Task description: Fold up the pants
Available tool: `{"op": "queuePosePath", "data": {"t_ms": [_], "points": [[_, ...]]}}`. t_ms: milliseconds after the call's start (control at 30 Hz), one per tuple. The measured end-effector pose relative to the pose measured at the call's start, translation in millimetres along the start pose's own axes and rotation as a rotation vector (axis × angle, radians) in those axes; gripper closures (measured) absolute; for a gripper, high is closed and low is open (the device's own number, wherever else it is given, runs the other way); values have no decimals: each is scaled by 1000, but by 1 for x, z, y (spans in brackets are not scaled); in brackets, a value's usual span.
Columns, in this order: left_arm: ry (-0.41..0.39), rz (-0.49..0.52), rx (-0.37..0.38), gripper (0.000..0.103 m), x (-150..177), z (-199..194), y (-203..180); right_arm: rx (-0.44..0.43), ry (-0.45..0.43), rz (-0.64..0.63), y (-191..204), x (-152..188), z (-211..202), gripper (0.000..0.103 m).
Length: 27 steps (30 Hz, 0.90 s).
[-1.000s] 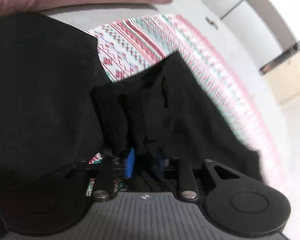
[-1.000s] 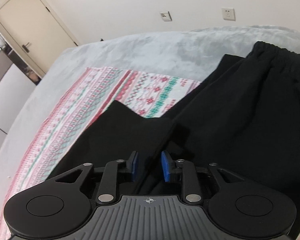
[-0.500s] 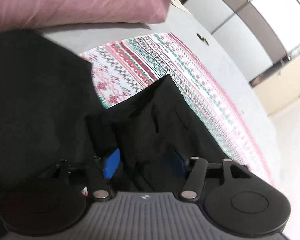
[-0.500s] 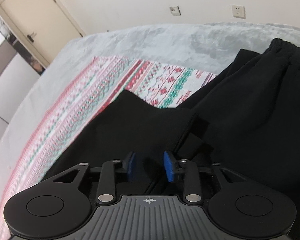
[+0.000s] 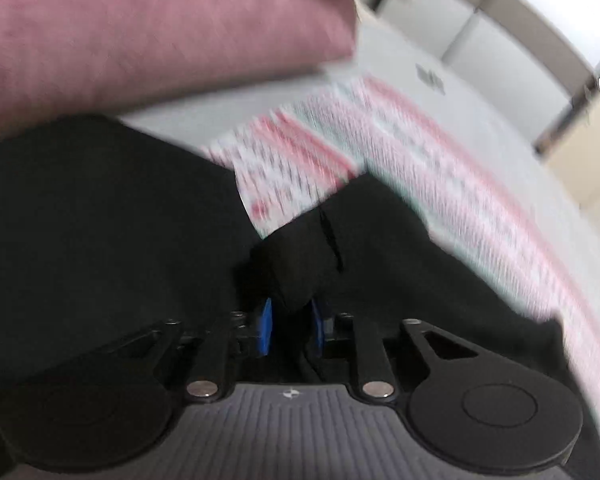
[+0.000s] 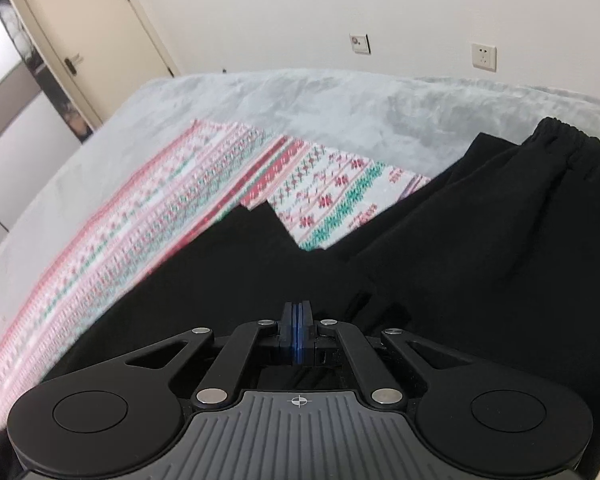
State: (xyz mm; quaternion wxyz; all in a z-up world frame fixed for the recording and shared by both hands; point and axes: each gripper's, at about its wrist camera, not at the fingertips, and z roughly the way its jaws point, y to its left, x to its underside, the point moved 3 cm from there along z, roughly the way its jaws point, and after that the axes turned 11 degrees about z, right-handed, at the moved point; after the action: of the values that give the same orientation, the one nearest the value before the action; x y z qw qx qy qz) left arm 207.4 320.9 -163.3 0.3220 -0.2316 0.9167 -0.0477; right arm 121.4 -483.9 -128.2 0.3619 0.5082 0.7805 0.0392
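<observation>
**So, pants fold: barely started, both claws on the cloth**

Basically most of the job looks still ahead. The black pants (image 6: 480, 248) lie spread over a patterned blanket (image 6: 332, 196) on the grey bed (image 6: 300, 100), waistband (image 6: 572, 136) off at the far right, legs not yet stacked neatly. Fabric's soft, matte, a bit rumpled, with one fold poking up. Left gripper (image 5: 290, 324) is closing, a bunched wad of pant cloth between its blue pads (image 5: 265, 328). Right gripper (image 6: 297, 320) is clenched tight; can't tell if any cloth is pinched. Pink pillow (image 5: 140, 32) sits behind.
</observation>
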Motion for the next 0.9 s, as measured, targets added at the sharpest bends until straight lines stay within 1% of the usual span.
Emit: {"op": "queuePosePath", "data": {"t_ms": [33,67,100,133,167,200,233,267,333,400,433,500,600,667,833,867,900], "points": [[10,-25,12,49,2,2,1,13,8,0,0,1,2,103],[23,-56,36,34,3,2,4,15,16,6,-2,0,4,98],[33,-83,76,23,3,2,6,6,26,11,-3,-1,6,93],[35,-115,113,18,3,3,7,-4,29,22,-4,-2,6,93],[33,-143,129,13,3,4,9,-10,28,44,-7,-3,5,93],[34,-156,131,13,3,5,10,-15,28,63,-10,-5,4,90],[40,-154,124,13,3,7,9,-29,22,85,-14,-8,3,81],[44,-146,115,12,3,9,6,-39,14,106,-18,-11,1,68],[47,-134,107,10,5,11,2,-29,-9,140,-26,-16,-2,56],[52,-135,119,5,13,4,1,-17,-33,181,-35,-21,-5,56],[59,-146,124,4,14,4,-2,-23,-36,207,-40,-24,-5,55],[74,-179,138,4,17,2,-3,-55,6,248,-47,-24,-2,55],[83,-185,137,4,19,5,-5,-106,103,313,-52,-19,8,55],[91,-183,139,4,20,8,-6,-103,124,314,-50,-17,11,55],[98,-180,133,4,21,10,-7,-47,104,254,-34,-16,25,55],[98,-186,137,4,22,8,-6,-48,87,240,-31,-16,25,59],[100,-196,144,4,22,8,-5,-51,68,227,-29,-17,24,66]]}}
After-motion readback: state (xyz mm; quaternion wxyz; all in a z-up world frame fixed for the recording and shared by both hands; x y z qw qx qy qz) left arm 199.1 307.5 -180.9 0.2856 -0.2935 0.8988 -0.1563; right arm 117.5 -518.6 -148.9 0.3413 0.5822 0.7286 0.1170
